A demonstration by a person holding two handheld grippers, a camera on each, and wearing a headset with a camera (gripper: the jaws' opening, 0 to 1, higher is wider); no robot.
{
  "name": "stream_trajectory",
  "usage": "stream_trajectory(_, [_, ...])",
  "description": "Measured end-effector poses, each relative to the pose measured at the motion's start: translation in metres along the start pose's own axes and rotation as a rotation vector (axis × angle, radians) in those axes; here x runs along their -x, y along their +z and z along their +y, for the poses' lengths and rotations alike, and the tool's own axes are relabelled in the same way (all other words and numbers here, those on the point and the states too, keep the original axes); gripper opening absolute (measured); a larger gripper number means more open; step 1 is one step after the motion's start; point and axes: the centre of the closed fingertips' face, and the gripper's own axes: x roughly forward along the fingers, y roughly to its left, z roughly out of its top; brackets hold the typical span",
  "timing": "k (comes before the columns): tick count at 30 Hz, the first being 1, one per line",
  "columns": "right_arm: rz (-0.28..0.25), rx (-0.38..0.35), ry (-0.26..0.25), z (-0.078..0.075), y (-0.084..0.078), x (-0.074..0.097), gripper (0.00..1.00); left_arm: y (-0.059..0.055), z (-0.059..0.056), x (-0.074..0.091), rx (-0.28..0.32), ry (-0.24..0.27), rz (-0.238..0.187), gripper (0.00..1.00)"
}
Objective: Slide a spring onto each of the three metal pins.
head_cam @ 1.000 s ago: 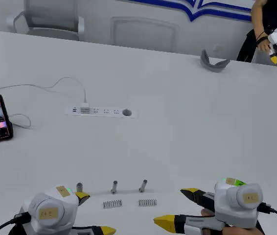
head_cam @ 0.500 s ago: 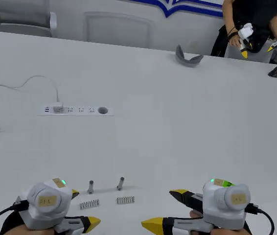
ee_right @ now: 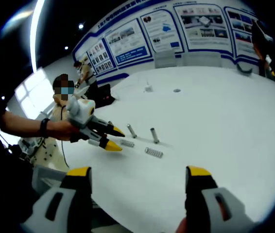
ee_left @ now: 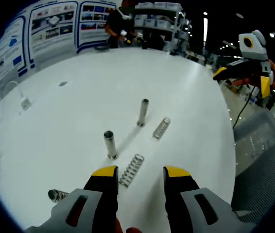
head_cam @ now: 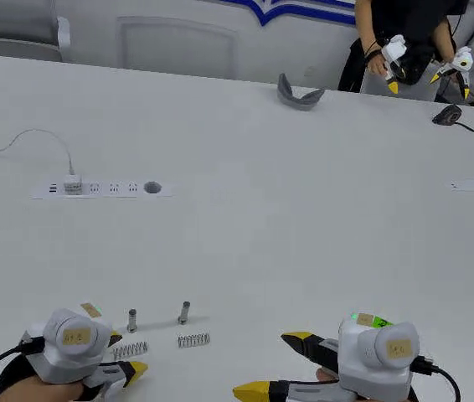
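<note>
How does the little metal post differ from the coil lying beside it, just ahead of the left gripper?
The pin stands upright on the table; the spring lies flat beside it. The pin is a smooth cylinder; the spring is an open wire coil. Both are silvery metal, and they look apart.

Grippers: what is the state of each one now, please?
Left gripper: open, holding nothing; a spring lies at its tips.
Right gripper: open wide, empty.

Left gripper (ee_left: 141,171) has moved up to nearest spring (ee_left: 130,170).
</note>
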Motion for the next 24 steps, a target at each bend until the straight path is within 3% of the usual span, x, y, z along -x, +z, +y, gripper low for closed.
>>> stream_trajectory(11, [-0.008,-0.015,-0.001,-0.001,0.002,0.001,0.80,-0.013,0.006,-0.011,-0.019,0.022,0.052,0.28])
stream_trajectory(15, [-0.007,-0.016,-0.002,-0.001,0.001,0.002,0.80,-0.015,0.010,-0.010,-0.042,0.044,0.050,0.20])
stream_trajectory(21, [-0.010,-0.029,0.007,0.004,-0.004,-0.002,0.80,-0.017,0.008,-0.008,-0.066,0.052,0.075,0.12])
stream_trajectory(24, [-0.005,-0.024,0.013,0.006,-0.005,-0.004,0.80,-0.020,0.000,-0.005,-0.062,0.029,0.093,0.11])
